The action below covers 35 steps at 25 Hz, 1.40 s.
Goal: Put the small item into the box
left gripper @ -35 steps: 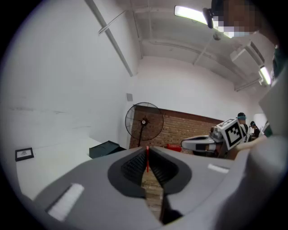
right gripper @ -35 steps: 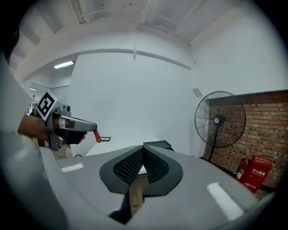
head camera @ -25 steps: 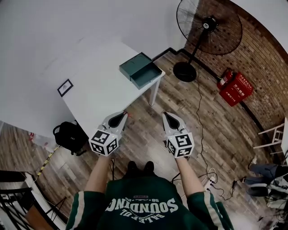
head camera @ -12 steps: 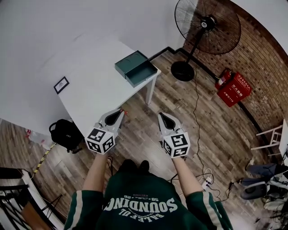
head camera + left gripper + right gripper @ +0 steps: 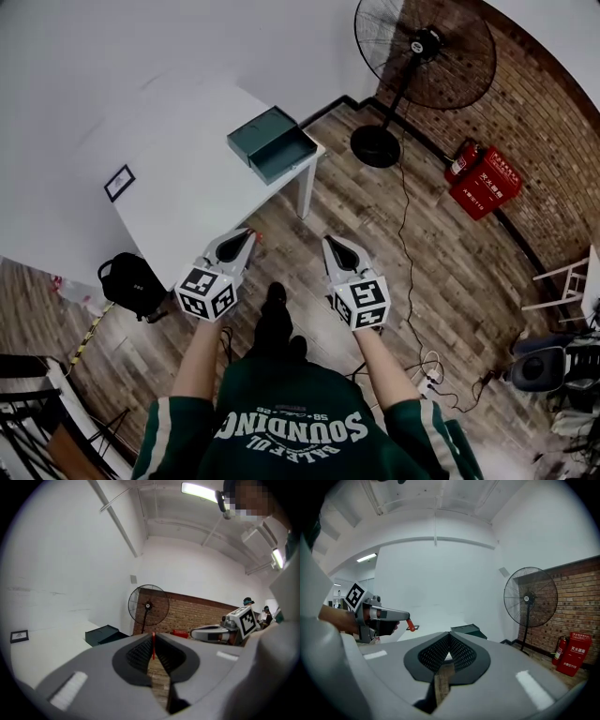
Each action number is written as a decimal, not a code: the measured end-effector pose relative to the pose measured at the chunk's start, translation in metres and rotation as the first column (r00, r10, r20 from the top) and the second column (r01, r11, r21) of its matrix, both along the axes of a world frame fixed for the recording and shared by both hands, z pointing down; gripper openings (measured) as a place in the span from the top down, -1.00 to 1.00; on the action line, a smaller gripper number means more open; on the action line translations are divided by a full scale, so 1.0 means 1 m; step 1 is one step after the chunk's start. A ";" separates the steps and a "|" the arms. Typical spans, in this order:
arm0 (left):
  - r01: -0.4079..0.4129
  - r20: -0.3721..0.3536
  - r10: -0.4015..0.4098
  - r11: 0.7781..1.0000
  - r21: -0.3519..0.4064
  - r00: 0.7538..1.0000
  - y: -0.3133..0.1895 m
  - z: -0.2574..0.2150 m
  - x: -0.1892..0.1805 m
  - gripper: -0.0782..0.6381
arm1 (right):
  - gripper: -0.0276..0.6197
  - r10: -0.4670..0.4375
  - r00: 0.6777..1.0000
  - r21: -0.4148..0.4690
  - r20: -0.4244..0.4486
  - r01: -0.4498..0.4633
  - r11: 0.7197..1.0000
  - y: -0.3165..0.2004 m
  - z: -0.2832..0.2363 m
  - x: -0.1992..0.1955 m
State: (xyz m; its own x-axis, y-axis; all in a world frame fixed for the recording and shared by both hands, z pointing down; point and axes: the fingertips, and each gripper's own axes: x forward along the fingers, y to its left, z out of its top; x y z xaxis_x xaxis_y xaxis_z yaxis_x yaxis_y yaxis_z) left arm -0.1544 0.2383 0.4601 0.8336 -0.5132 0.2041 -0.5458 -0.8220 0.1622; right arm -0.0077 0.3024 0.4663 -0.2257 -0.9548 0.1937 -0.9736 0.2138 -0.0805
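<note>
A dark green box (image 5: 272, 142) lies open near the white table's (image 5: 187, 197) right corner, also visible in the left gripper view (image 5: 105, 634) and right gripper view (image 5: 465, 631). My left gripper (image 5: 249, 237) hovers over the table's near edge, shut on a thin small red item (image 5: 153, 645), whose red tip shows in the right gripper view (image 5: 410, 625). My right gripper (image 5: 328, 243) is over the wooden floor beside the table, jaws shut with nothing between them. Both grippers are well short of the box.
A small black-framed card (image 5: 119, 183) lies at the table's left. A standing fan (image 5: 412, 66) and red fire-extinguisher box (image 5: 486, 183) stand by the brick wall. A black bag (image 5: 127, 284) sits on the floor. A cable (image 5: 408, 244) runs across the floor.
The person has stepped forward, one foot advancing. The table and box have slid left in the head view. Both grippers keep their pose and stay shut.
</note>
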 end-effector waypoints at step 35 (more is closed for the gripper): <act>-0.127 0.003 0.128 0.987 -0.099 0.992 -0.276 0.043 0.101 0.60 | 0.91 0.054 0.998 -0.084 -0.010 -0.055 0.995 -0.275 0.023 0.073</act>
State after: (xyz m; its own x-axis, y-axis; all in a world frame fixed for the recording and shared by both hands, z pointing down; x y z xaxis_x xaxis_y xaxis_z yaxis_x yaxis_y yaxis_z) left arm -0.0531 -0.0378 0.5034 0.8889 -0.3796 0.2564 -0.4392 -0.8654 0.2414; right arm 0.0648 0.0270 0.4895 -0.1717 -0.9459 0.2753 -0.9843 0.1529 -0.0884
